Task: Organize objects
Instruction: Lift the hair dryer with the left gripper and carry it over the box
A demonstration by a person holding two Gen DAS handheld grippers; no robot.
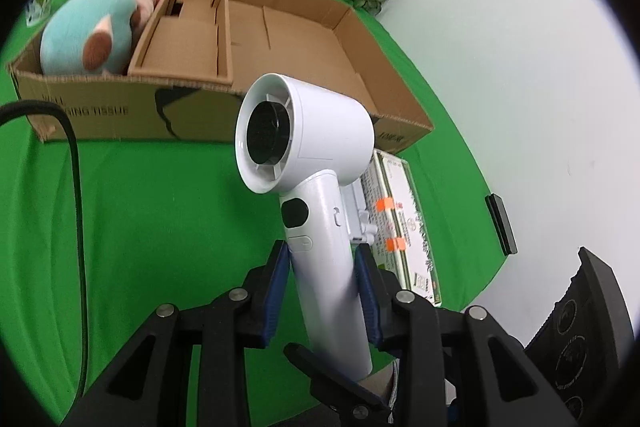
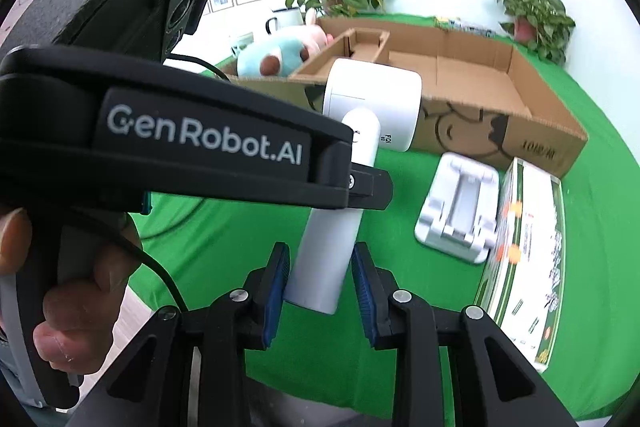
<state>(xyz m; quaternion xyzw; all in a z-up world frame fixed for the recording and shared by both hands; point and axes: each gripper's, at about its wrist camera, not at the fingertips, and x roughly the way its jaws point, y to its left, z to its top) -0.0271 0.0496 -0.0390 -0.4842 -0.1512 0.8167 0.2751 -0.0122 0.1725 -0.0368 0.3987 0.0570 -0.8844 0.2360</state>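
Inside, the cardboard box (image 1: 224, 7) holds a plush toy (image 1: 92, 31).

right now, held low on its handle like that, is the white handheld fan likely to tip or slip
Probably top-heavy: the white handheld fan carries its bulky head well above where the left claw pinches the handle, so it may pivot. The glossy plastic looks slippery against the pads. It appears rigid, so it is unlikely to flex.
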